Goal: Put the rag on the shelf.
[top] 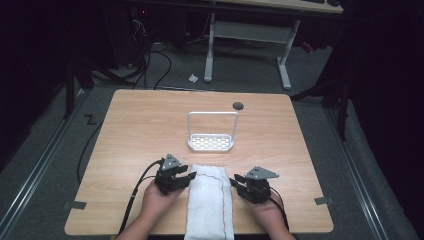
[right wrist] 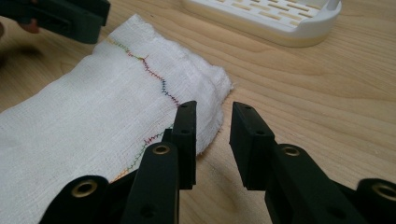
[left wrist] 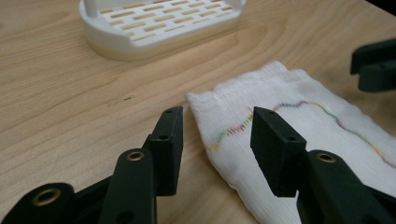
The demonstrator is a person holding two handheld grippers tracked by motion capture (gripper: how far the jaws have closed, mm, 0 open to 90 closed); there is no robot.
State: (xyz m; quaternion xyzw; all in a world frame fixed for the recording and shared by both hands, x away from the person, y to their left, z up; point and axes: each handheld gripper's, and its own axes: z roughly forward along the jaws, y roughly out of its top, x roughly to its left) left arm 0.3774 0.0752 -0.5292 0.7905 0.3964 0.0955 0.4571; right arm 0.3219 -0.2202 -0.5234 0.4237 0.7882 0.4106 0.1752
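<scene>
Two released tongs flanking a folded white cloth at the worktop's near edge.
The left gripper (top: 186, 176) and right gripper (top: 237, 181) are both parted, each at a far corner of the cloth (top: 210, 205); bare wood separates the cloth from the white slotted rack (top: 210, 143), which stands mid-worktop, and both side edges lie well apart.

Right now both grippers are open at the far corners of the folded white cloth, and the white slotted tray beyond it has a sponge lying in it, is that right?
Not quite. The tray holds nothing; the high view shows its slotted floor bare under the hoop handle. The rest stands: the left gripper and the right gripper are open at the far corners of the folded white cloth.
</scene>
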